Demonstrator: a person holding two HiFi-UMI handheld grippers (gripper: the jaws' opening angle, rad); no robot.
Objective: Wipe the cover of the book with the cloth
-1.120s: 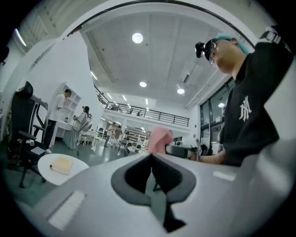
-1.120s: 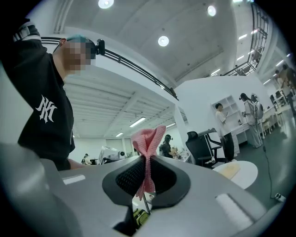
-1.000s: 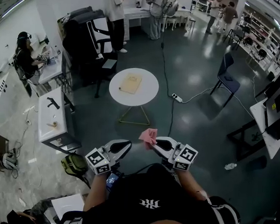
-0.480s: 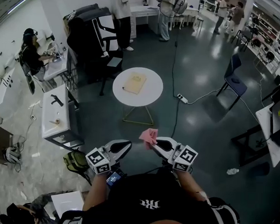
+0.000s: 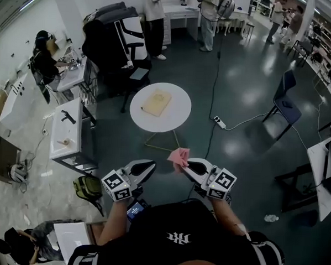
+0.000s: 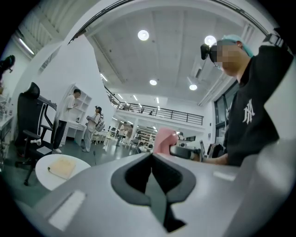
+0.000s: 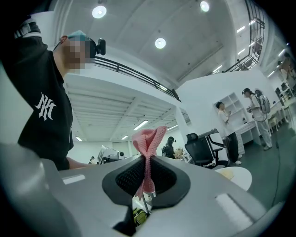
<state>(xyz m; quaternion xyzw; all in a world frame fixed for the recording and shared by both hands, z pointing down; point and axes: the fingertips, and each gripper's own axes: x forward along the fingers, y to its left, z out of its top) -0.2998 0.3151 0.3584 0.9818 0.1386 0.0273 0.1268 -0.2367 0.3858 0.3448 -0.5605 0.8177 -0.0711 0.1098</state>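
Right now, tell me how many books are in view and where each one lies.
1. The book lies flat on the round white table, left of the tabletop's centre as the head view shows it. Others may be hidden on the distant desks and shelves.

Round ceiling lamps (image 6: 143,34) and strip lights light the hall brightly and evenly, and shadows are faint. The dark glossy floor (image 5: 251,89) shows soft white patches of glare. The head view bends strongly at its edges. Both gripper views are round fisheye pictures with black corners. The near shell of the right tongs (image 7: 148,159) looks soft, the cloth (image 7: 149,136) sharper.
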